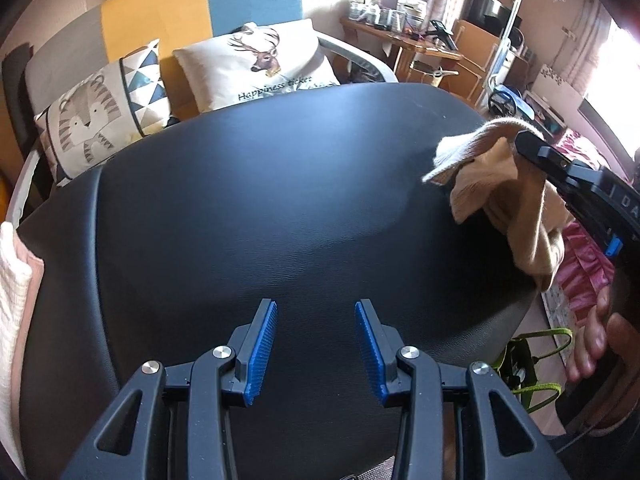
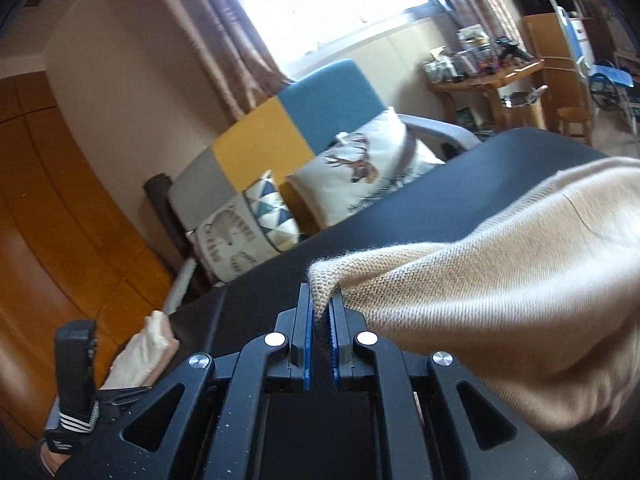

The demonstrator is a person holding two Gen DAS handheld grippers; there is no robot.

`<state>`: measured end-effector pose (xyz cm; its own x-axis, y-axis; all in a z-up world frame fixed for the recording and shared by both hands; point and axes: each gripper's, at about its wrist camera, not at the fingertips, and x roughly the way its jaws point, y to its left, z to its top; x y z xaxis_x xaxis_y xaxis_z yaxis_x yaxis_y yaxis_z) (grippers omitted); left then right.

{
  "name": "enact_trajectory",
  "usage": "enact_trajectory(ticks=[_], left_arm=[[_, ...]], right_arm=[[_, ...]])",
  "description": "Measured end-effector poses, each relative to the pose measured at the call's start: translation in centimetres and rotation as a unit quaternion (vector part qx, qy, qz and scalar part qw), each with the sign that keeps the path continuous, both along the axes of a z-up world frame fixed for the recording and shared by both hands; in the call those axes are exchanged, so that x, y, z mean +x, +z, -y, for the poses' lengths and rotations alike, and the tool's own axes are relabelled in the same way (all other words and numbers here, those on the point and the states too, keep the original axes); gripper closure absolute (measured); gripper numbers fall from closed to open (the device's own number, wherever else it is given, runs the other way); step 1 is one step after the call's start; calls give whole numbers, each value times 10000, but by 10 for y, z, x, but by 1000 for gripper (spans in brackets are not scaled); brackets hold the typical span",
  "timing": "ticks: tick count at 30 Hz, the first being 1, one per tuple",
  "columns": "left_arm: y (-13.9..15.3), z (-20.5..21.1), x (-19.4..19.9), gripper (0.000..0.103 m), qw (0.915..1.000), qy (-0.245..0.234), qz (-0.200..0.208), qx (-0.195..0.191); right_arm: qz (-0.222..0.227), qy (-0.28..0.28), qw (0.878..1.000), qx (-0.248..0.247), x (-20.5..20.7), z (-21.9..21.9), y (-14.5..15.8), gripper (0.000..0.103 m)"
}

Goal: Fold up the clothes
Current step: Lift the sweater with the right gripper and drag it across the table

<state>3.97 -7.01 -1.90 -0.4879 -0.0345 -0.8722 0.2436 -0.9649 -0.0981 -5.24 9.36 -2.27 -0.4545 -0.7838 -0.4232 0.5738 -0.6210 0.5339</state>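
Observation:
A beige knit garment [image 1: 508, 188] hangs bunched over the right side of the black table [image 1: 280, 200]. My right gripper [image 1: 522, 140] holds it up off the surface. In the right wrist view my right gripper [image 2: 322, 300] is shut on a corner of the beige garment [image 2: 500, 280], and the rest drapes away to the right. My left gripper [image 1: 319, 316] stands open low over the table's near edge, with nothing between its blue pads [image 1: 262, 344]. It is well left of the garment. A hand [image 1: 596, 340] grips the right tool.
A folded white and pink cloth [image 1: 14, 300] lies at the table's left edge, also seen as white cloth [image 2: 144, 352]. Behind the table stands a sofa with a deer pillow [image 1: 256, 64] and a tiger pillow [image 1: 92, 116]. A cluttered wooden desk [image 1: 404, 40] is far right; a green-handled bag [image 1: 532, 364] sits below.

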Motion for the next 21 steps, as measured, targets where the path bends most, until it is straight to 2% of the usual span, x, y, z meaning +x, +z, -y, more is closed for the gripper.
enact_trajectory(ticks=[10, 21], left_arm=[[0, 43, 24, 62, 9981, 554, -200, 187], [-3, 108, 74, 62, 9882, 1468, -312, 315]], right_arm=[[-19, 826, 9960, -342, 34, 61, 16, 96], [182, 2043, 9783, -299, 94, 146, 8, 96]])
